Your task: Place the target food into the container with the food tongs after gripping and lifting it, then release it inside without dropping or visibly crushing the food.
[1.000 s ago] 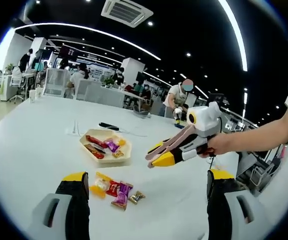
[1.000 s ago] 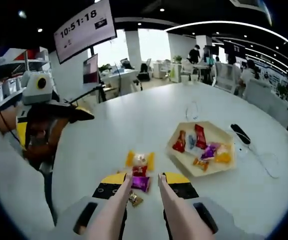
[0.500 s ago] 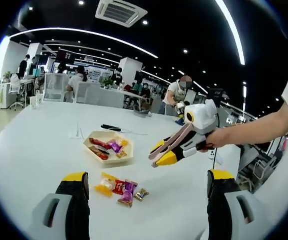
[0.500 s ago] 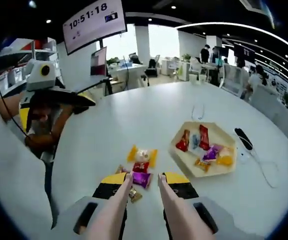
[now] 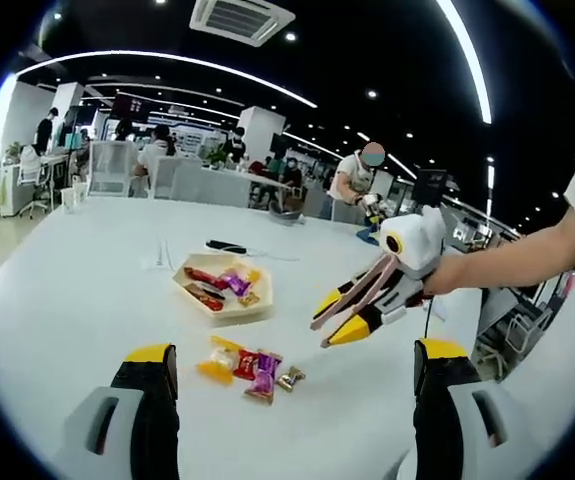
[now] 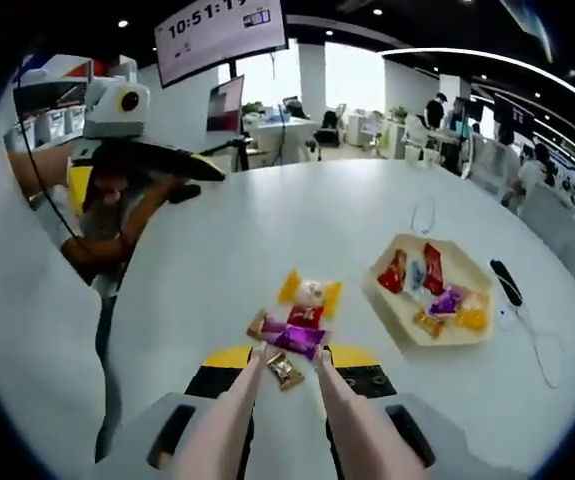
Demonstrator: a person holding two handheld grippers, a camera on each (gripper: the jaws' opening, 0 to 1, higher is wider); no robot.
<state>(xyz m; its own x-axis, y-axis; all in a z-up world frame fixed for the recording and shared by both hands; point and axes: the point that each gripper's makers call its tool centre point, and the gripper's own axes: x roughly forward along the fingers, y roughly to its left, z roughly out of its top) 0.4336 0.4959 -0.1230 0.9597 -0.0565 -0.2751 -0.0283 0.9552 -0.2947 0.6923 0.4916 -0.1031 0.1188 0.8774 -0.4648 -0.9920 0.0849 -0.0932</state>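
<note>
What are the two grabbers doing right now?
Left gripper: open, holding nothing.
Right gripper: tongs open, nothing between them, above the loose candies.

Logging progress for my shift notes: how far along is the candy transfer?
Several wrapped candies already lie in the tray. The right gripper, fitted with tongs, is open and carries nothing, its tips by the purple candy in the loose pile on the table. Left: gripping, lifting and releasing those in the tray.

Loose wrapped candies (image 6: 297,335) flat on table, near a tan tray (image 6: 437,340) holding more.
</note>
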